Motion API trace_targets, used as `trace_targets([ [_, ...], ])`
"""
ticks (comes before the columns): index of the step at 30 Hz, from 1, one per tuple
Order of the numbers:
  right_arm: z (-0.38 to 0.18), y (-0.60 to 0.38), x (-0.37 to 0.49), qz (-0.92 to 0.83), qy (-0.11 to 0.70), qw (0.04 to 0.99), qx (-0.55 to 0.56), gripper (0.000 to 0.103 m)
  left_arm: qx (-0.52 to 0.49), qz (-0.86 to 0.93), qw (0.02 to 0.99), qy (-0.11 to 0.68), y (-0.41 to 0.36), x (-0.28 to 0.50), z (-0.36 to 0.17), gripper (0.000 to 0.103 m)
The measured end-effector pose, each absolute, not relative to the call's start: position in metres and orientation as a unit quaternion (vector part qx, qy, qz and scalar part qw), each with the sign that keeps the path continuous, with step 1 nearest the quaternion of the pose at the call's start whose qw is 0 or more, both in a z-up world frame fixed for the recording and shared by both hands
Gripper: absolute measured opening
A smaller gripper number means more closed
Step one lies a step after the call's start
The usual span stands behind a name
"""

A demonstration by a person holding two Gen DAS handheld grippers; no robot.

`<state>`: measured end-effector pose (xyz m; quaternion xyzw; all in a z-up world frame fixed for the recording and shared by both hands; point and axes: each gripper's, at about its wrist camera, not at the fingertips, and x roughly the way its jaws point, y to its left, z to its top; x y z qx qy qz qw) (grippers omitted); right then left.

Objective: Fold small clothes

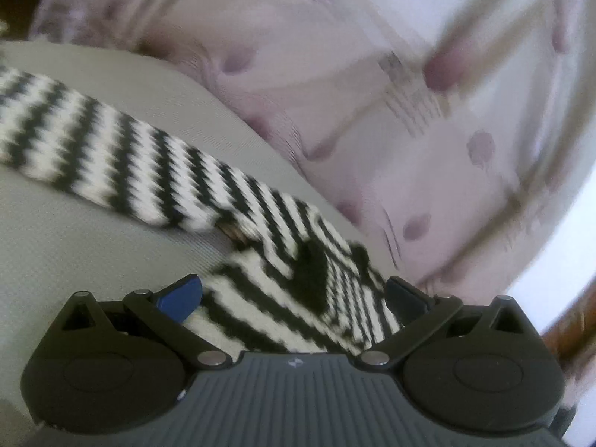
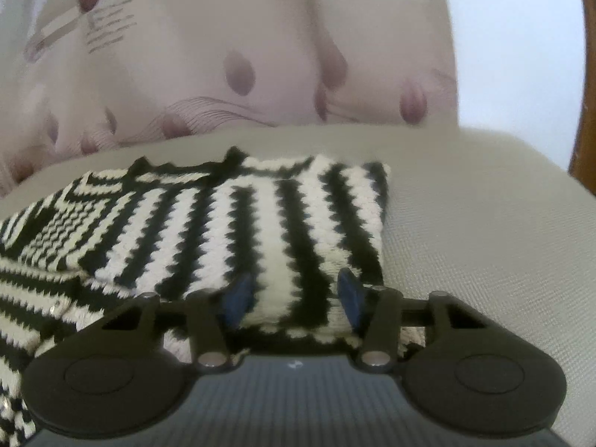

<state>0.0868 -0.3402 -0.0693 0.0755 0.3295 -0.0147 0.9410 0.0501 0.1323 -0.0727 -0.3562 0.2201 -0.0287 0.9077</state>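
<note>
A black-and-white zigzag knit garment lies on a grey cushion, with one part folded over its body. In the left wrist view a long striped sleeve stretches away to the left. My left gripper hovers low over the garment's body, jaws wide apart, and the knit lies flat beneath them. My right gripper sits at the near edge of the folded part. Its blue pads stand half apart with striped knit lying flat between them, and I see no pinch.
Pale pink fabric with purple drop shapes rises behind the cushion and fills the far side. A brown wooden frame shows at the right edge. Bare grey cushion lies beside the garment.
</note>
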Motion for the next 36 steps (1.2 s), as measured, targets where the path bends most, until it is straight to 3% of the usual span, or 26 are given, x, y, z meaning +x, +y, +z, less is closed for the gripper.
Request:
trace_targets([
  [6,-0.068,-0.343,0.086,-0.006,0.326,0.942,0.081,0.057,-0.403,0.068,0.89,0.203,0.216,0.012,-0.058,0.098],
  [9,-0.068,-0.341,0.086,0.0,0.326,0.943,0.073,0.066,-0.453,0.096,0.861,0.209,0.264,-0.005,-0.062,0.095],
  [14,-0.068,-0.34,0.086,0.001,0.326,0.943,0.071,0.066,-0.513,0.14,0.824,0.194,0.325,-0.021,-0.082,0.087],
  [18,-0.068,-0.34,0.086,0.001,0.326,0.943,0.071,0.067,-0.493,0.135,0.839,0.188,0.342,-0.015,-0.078,0.09],
  [23,-0.068,-0.339,0.086,0.002,0.326,0.943,0.068,0.068,-0.502,0.139,0.832,0.193,0.349,0.008,-0.085,0.067],
  [24,-0.068,-0.34,0.086,0.002,0.326,0.943,0.068,0.068,-0.508,0.141,0.827,0.194,0.352,0.012,-0.087,0.057],
  [27,-0.068,-0.34,0.086,0.002,0.326,0.943,0.068,0.069,-0.513,0.156,0.819,0.204,0.36,0.022,-0.098,0.011],
  [30,-0.068,-0.34,0.086,0.001,0.324,0.943,0.071,0.069,-0.492,0.185,0.828,0.196,0.359,0.022,-0.097,0.011],
  [36,-0.064,-0.358,0.07,-0.026,0.27,0.955,0.125,0.069,-0.415,0.146,0.884,0.156,0.312,0.047,-0.031,0.011],
])
